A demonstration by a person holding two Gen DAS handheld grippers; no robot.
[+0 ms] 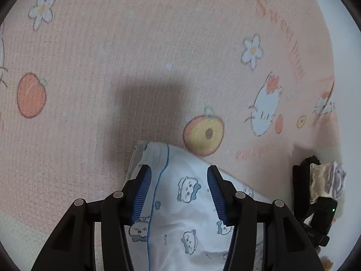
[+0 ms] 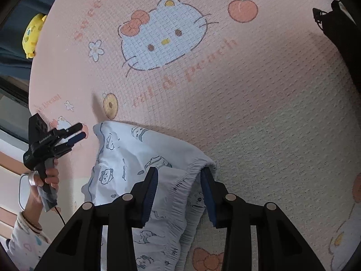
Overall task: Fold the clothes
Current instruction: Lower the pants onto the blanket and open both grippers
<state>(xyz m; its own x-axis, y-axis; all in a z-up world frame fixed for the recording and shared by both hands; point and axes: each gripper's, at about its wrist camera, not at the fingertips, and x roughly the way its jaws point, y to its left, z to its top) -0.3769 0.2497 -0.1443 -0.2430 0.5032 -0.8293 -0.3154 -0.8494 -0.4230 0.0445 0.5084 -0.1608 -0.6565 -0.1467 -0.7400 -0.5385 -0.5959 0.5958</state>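
The white cartoon-print pyjama shorts lie on the pink cat-print mat, elastic waistband nearest me, their length running away up-left. My right gripper stands wide, astride that waistband, gripping nothing. My left gripper is also wide over the printed cloth. I judge the right one is better placed for the waistband.

Soft, even indoor light in both views. A blocky shadow darkens the pink mat at centre of the left view, which is slightly blurred. Fisheye bending and black corners ring both pictures; the right view is sharper.
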